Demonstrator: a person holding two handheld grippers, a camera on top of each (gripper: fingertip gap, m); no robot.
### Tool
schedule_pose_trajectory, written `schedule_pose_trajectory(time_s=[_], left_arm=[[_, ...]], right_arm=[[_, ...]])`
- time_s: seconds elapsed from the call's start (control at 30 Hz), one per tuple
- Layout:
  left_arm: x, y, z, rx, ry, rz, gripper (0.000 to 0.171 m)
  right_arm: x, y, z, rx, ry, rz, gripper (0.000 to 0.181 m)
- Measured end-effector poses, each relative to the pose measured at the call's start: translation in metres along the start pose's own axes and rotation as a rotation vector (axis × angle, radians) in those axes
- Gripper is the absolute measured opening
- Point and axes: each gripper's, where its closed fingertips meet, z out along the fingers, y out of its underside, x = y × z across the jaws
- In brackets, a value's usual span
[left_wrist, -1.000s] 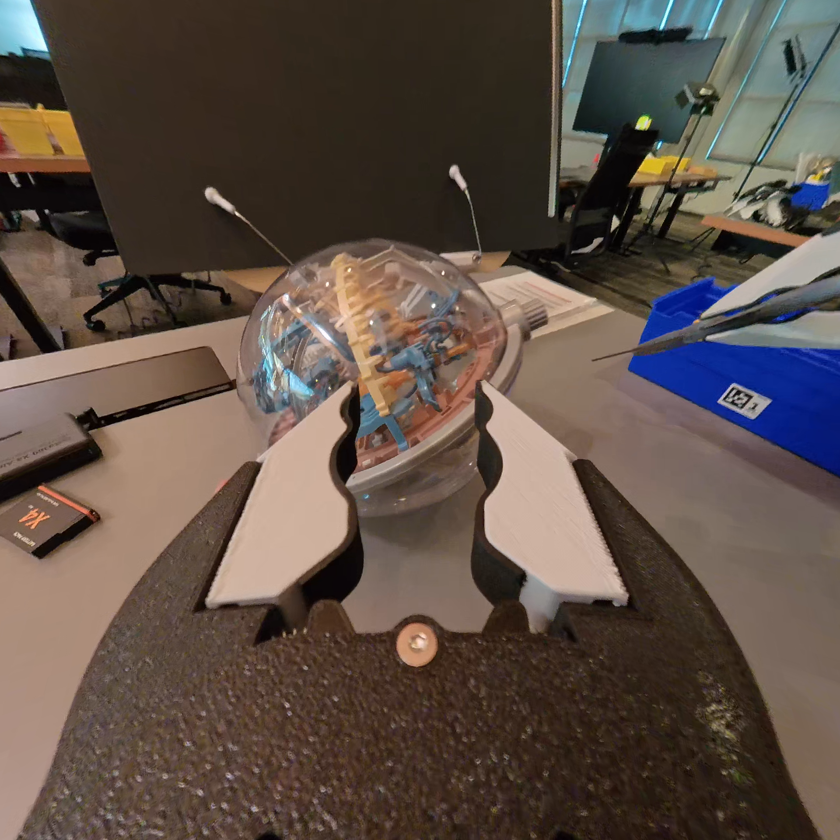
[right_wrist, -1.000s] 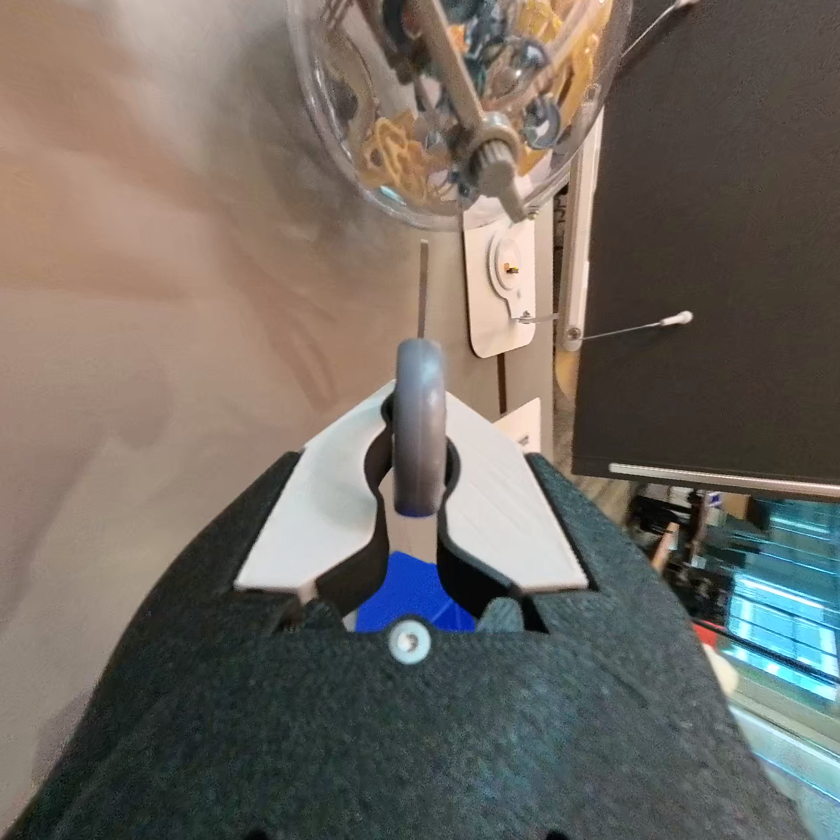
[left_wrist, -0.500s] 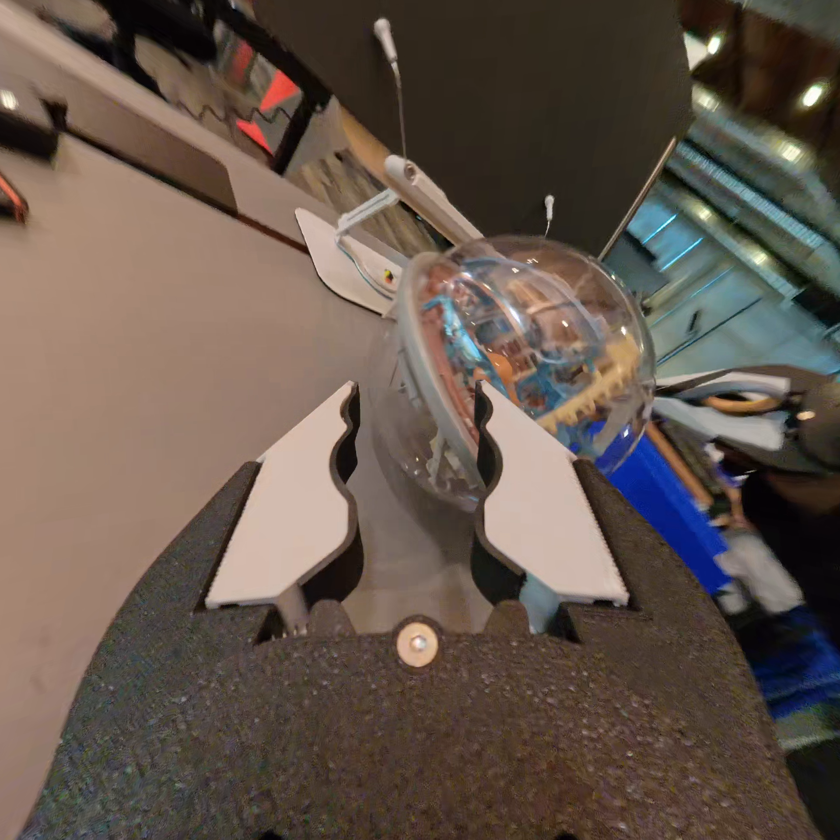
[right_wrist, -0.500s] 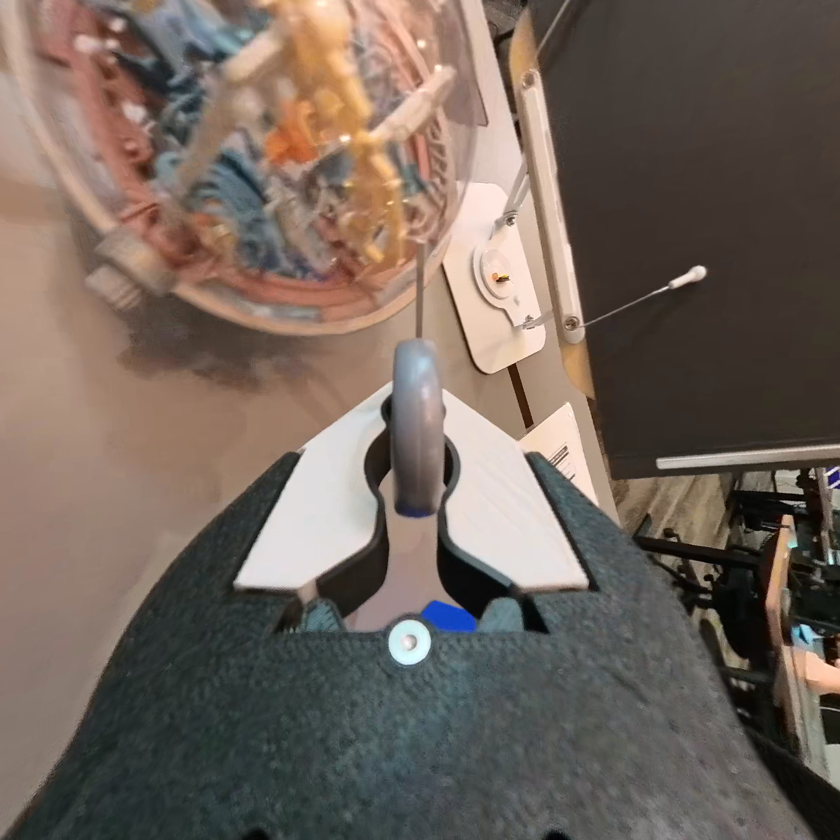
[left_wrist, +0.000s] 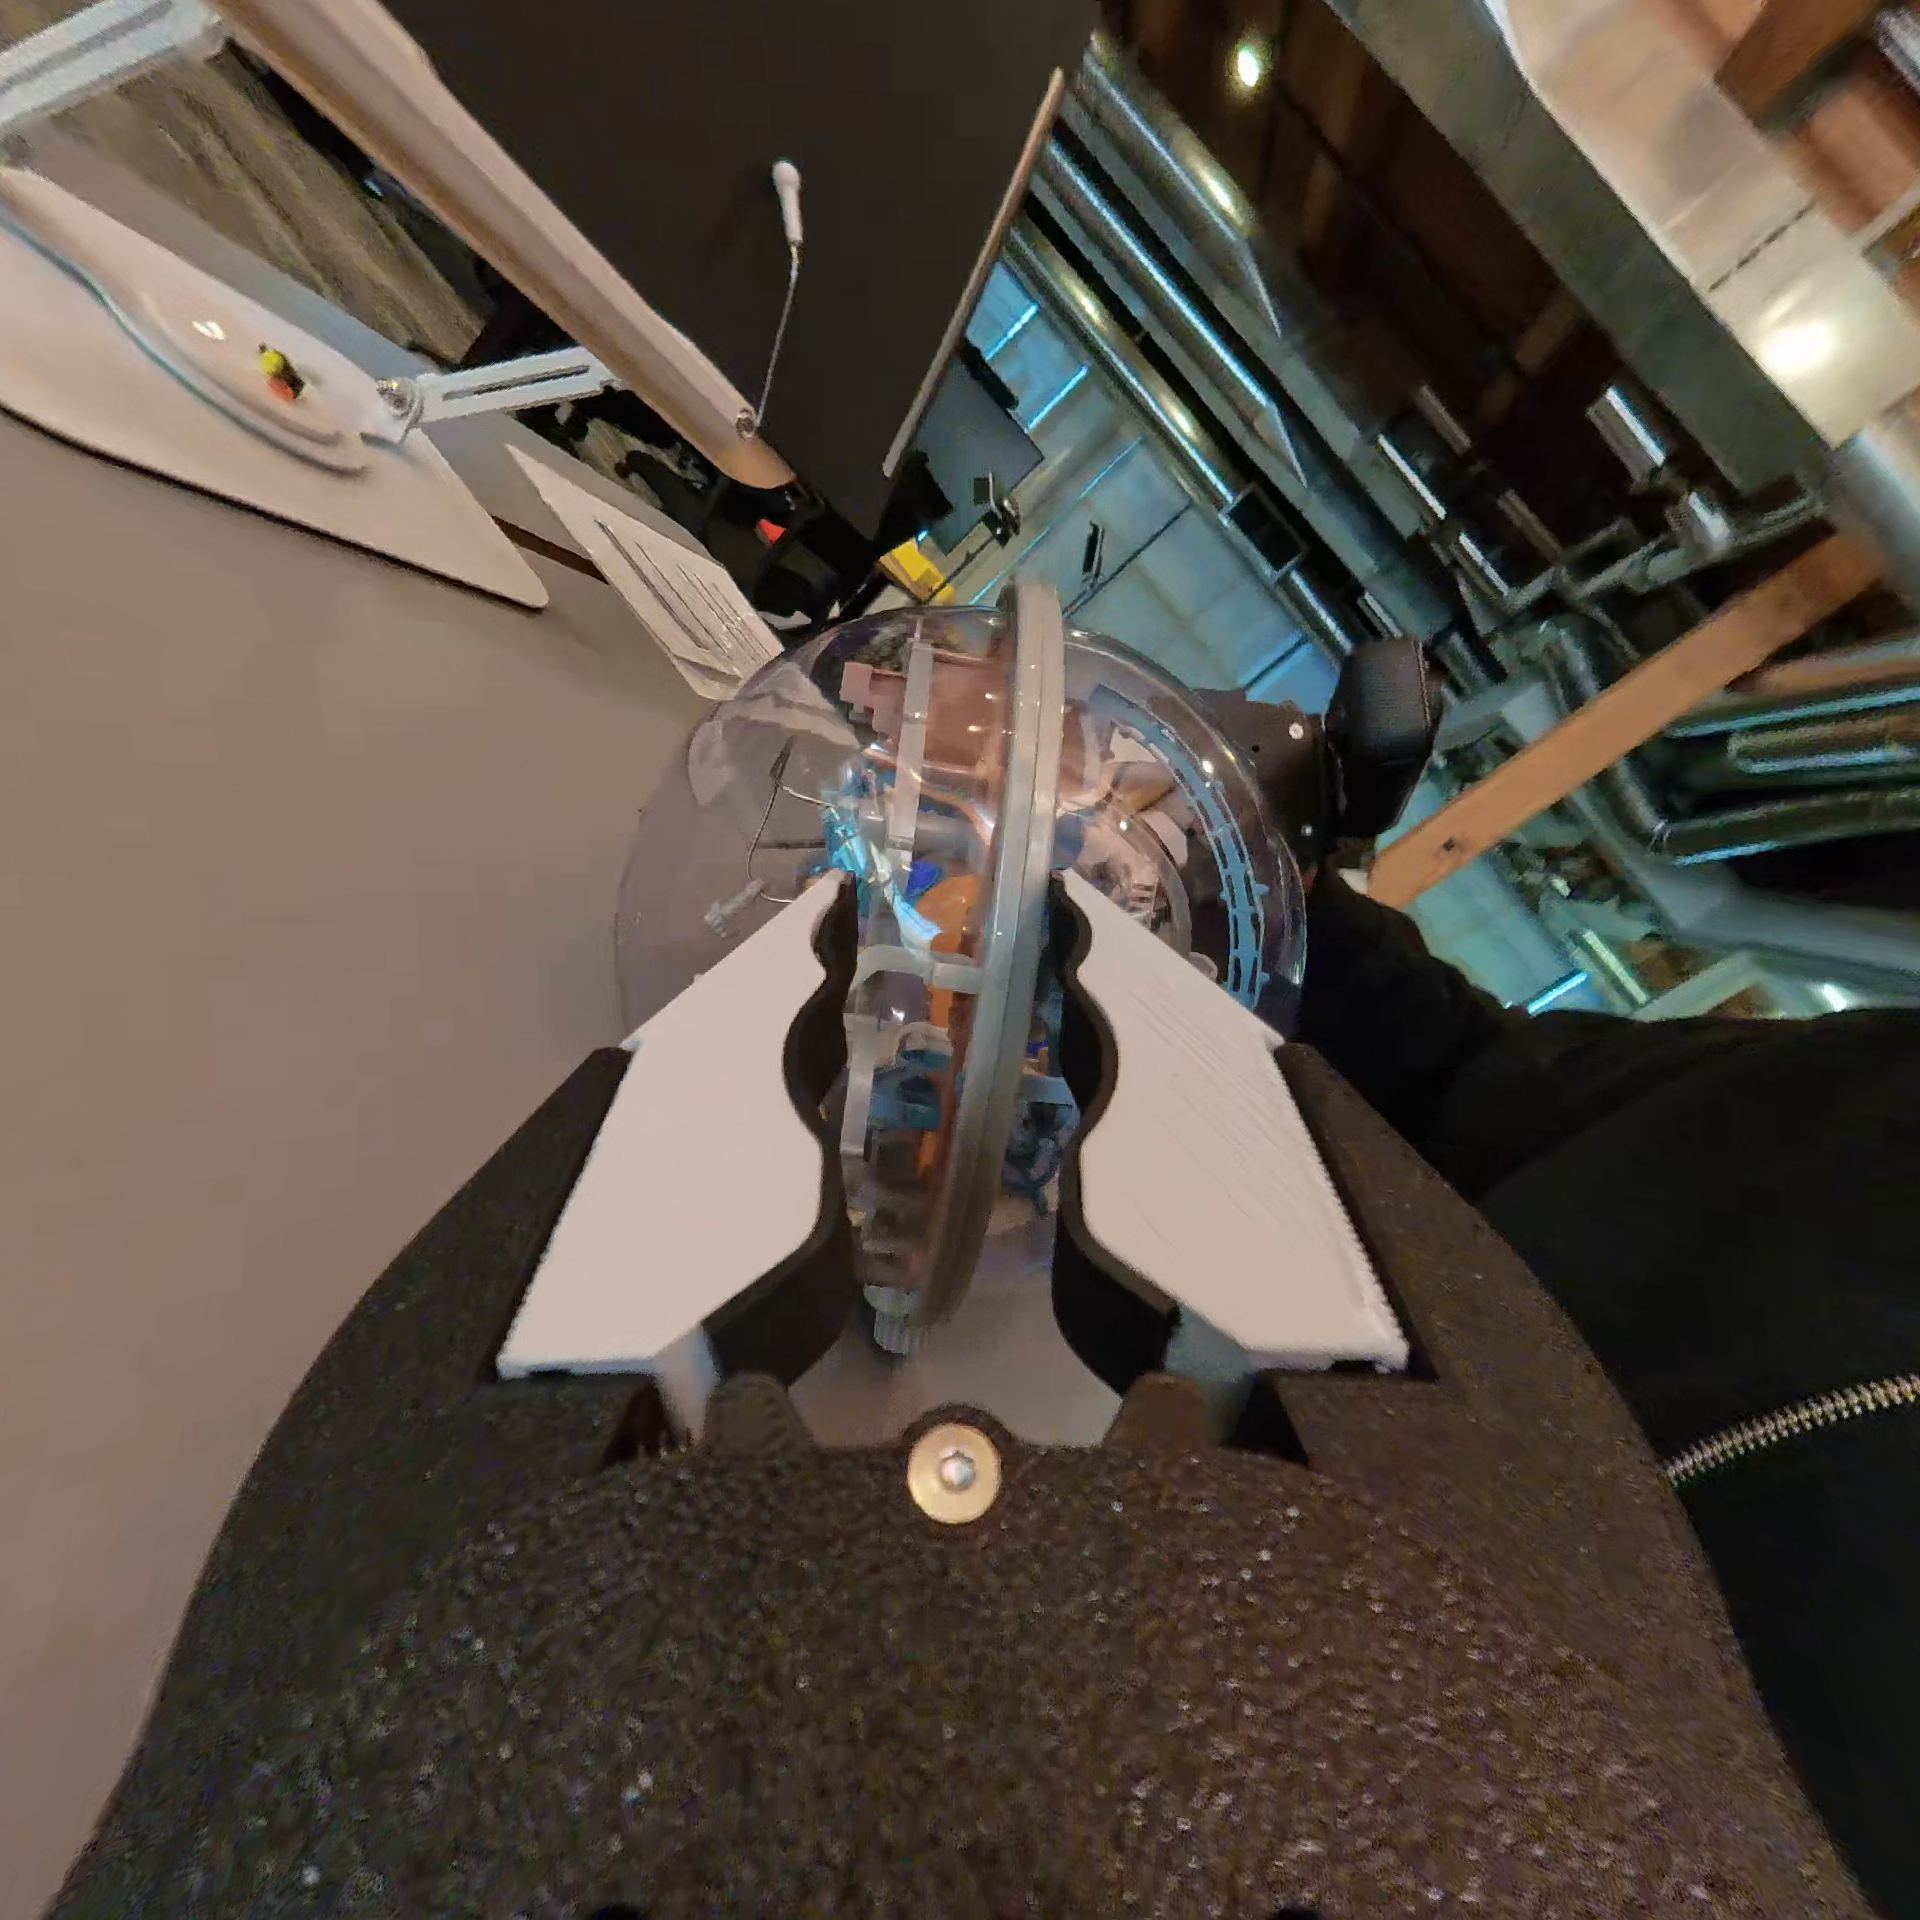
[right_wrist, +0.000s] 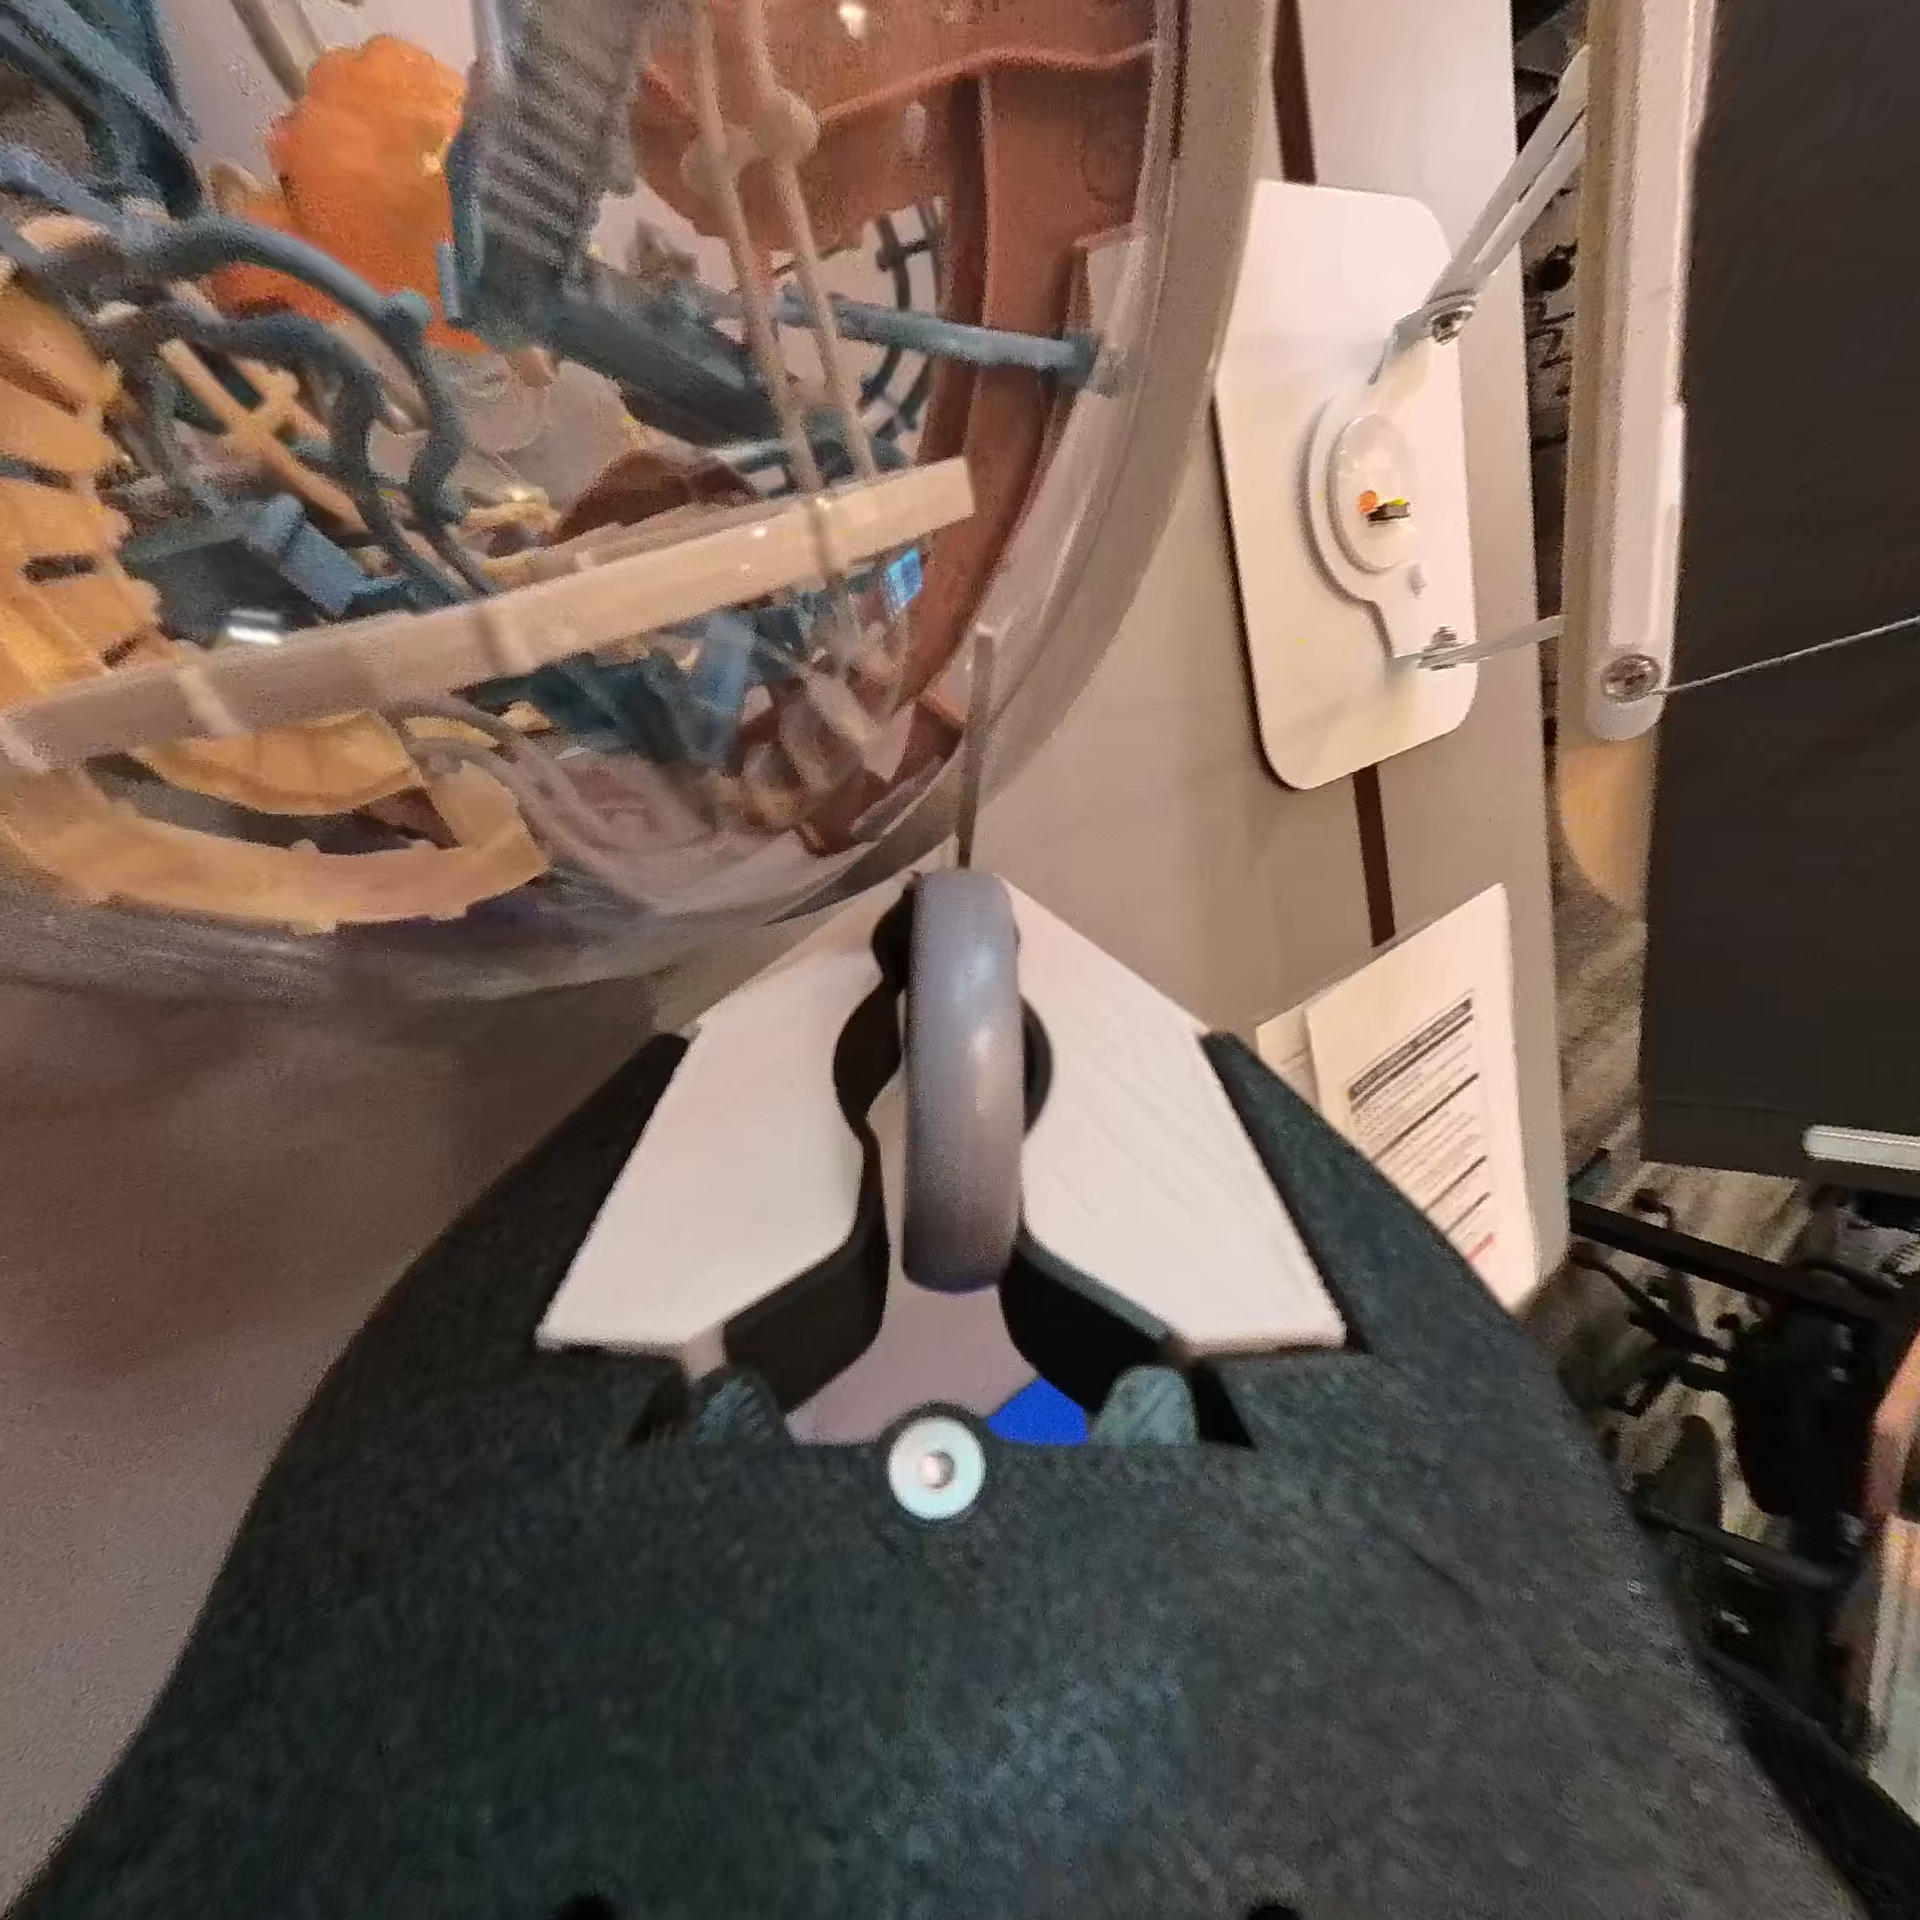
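Straddles the clear ball's (left_wrist: 1143, 810) rim with left gripper (left_wrist: 951, 914), grip possibly loose, cannot tell; clamps grey ring (right_wrist: 961, 1091) in right gripper (right_wrist: 958, 920), just beside ball.

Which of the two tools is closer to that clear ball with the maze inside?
Left. The left tool has its fingers on either side of the clear ball's grey seam. The right tool, shut on a grey ring, sits just beside the ball.

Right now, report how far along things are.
Done: left gripper clamps the clear plastic maze sphere by its grey rim. In hand: right gripper pinches a grey ring-handled pin, tip beside the sphere. Remaining: pin not visibly inserted anywhere.
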Motion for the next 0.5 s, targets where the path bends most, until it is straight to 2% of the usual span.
schedule_pose_trajectory(time_s=[0.17, 0.33, 0.4, 0.5], left_arm=[[0.015, 0.0, -0.012, -0.036, -0.031, 0.099, 0.017], [0.03, 0.006, -0.039, -0.087, -0.055, 0.154, 0.015], [0.035, 0.002, -0.046, -0.064, -0.078, 0.168, 0.019], [0.044, -0.001, -0.049, -0.034, -0.085, 0.204, 0.044]], right_arm=[[-0.015, -0.007, -0.005, 0.017, -0.008, -0.012, 0.009], [-0.048, -0.026, -0.019, 0.092, -0.065, -0.017, 0.01], [-0.057, -0.032, -0.022, 0.113, -0.069, -0.019, 0.01], [-0.064, -0.04, -0.028, 0.149, -0.075, -0.01, 0.01]])
